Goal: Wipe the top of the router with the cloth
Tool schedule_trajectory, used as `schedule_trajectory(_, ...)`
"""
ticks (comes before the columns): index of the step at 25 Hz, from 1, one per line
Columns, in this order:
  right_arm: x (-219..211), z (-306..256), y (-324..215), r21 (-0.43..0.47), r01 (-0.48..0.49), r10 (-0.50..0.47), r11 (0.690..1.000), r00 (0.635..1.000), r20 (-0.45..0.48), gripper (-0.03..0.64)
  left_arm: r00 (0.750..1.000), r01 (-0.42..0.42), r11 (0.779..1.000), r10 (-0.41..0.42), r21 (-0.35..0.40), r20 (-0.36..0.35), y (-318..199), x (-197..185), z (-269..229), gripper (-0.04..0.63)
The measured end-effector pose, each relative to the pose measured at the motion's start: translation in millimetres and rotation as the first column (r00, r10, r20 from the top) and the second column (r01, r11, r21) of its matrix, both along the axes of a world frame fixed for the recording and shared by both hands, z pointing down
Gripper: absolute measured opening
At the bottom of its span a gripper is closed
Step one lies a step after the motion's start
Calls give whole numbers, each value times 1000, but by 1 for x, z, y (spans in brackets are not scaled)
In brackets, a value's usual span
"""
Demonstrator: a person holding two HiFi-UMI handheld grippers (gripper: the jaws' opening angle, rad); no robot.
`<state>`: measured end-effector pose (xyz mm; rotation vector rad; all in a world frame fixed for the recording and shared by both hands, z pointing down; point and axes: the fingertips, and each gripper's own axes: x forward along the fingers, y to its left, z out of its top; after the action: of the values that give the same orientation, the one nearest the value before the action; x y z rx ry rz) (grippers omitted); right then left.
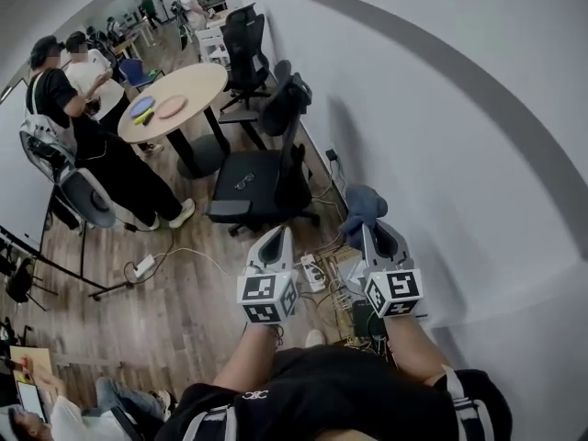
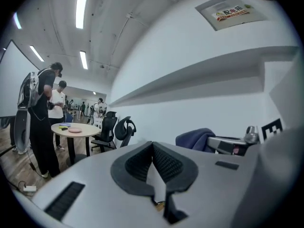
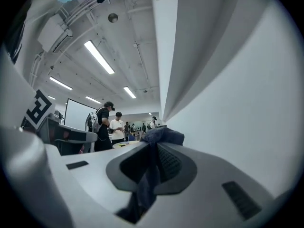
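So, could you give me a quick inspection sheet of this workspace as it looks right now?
Surface: wooden floor beside a white wall; no worktop seen.
Job's things: blue cloth held in the right tool; router not made out.
Clutter: power strip on the floor by the wall.
Tools: left tool shut, empty; right tool shut on the cloth.
Cables: tangled cables beside the power strip.
Surroundings: round table, office chairs, people standing.
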<state>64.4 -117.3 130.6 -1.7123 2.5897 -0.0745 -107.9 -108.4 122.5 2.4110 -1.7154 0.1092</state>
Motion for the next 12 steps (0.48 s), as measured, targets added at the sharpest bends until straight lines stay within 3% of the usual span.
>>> schedule_trajectory(6,-27,-11,-4,6,88,-88,996,996,27,21,999,40,998,-40,41,-10,-1,-10,-24,3)
schedule_trajectory(12,-36,-7,-9,2,121,-121,993,992,20,21,999,45,999,-45,15,-8,-4,-8,-13,3)
